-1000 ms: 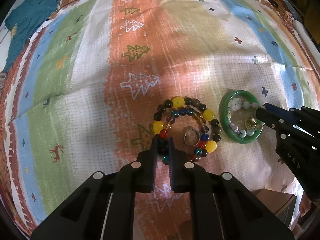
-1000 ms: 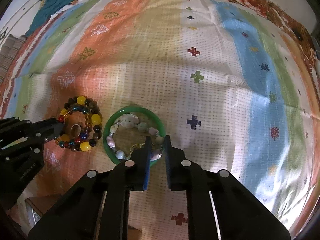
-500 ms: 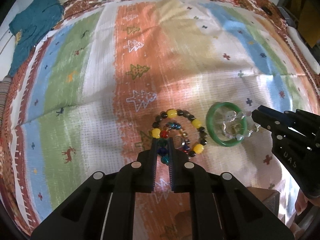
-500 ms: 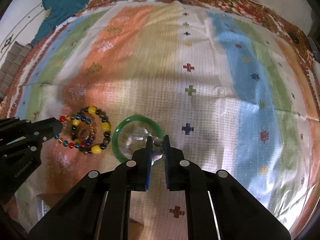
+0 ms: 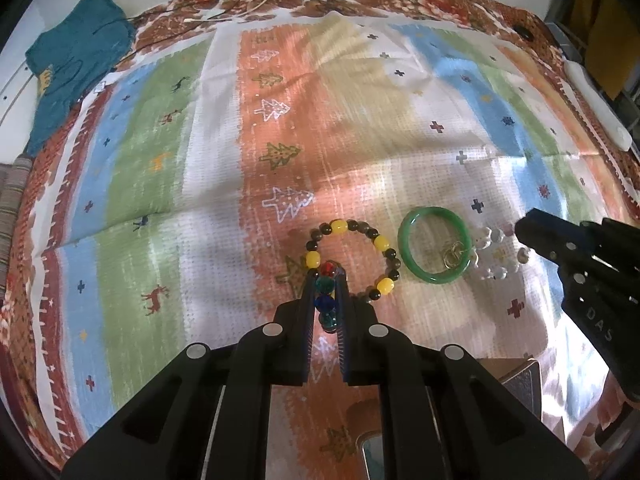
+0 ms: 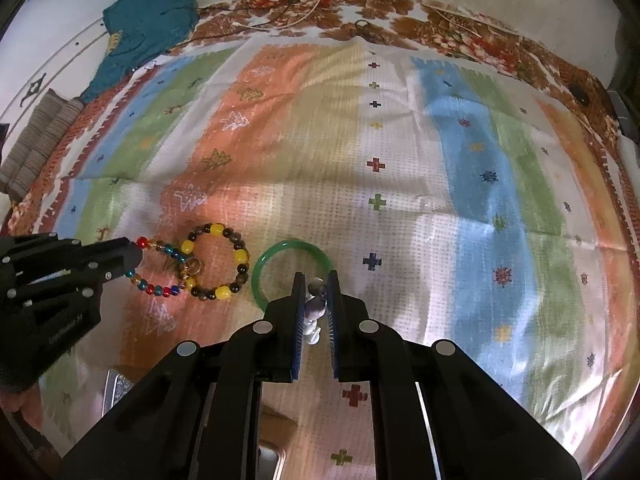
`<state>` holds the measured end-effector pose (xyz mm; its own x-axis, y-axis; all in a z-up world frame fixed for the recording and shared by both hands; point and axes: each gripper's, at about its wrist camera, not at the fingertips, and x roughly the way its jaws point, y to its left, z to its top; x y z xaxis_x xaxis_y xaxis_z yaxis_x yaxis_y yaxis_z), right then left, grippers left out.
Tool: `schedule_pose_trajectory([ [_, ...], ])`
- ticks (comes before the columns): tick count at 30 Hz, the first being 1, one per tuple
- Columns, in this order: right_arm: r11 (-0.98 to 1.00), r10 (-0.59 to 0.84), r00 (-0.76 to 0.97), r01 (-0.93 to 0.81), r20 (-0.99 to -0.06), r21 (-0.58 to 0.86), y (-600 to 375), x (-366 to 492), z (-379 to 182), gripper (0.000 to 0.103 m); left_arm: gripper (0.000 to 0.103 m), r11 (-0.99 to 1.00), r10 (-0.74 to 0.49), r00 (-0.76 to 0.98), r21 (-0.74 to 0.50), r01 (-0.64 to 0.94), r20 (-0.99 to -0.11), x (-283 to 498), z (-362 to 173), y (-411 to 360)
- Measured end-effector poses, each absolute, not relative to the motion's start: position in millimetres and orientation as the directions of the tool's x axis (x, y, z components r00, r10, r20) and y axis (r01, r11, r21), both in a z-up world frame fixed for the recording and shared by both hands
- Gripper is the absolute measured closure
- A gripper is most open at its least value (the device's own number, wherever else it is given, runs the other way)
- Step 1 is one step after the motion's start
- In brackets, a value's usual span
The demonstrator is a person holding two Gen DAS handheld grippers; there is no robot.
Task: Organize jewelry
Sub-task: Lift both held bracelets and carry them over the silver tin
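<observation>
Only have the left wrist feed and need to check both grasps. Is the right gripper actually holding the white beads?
Observer: Yes. The right wrist view shows the right gripper with its jaws shut on the white bead bracelet.
Operator: My jaws hide most of the coloured bracelet. Where's the rest?
Observer: It loops out from the left gripper and overlaps the yellow-and-brown bracelet.
Operator: Anything else there?
Observer: A ring lies at that overlap.

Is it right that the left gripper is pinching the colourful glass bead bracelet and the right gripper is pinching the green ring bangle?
Not quite. The left gripper does pinch the colourful glass bead bracelet, but the right gripper pinches the pale white bead bracelet, not the green ring bangle, which lies on the cloth. The right wrist view shows it.
</observation>
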<state>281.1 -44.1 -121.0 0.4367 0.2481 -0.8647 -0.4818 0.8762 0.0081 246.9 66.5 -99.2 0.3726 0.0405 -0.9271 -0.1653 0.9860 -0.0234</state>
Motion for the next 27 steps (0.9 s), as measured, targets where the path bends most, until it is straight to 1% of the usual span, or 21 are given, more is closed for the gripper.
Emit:
schedule_pose_trajectory([
  [15,0.864,0.276,0.471,-0.504,-0.838,0.001,-48,260,-102,0.093,0.094,0.986,0.029,0.437,-0.045,-0.159,-0.899,227,-67,65],
  [27,0.849,0.319,0.497,-0.528,-0.807,0.011,-55,232,-81,0.093,0.094,0.989,-0.016,0.507,-0.089,-0.119,-0.861,201,-38,55],
])
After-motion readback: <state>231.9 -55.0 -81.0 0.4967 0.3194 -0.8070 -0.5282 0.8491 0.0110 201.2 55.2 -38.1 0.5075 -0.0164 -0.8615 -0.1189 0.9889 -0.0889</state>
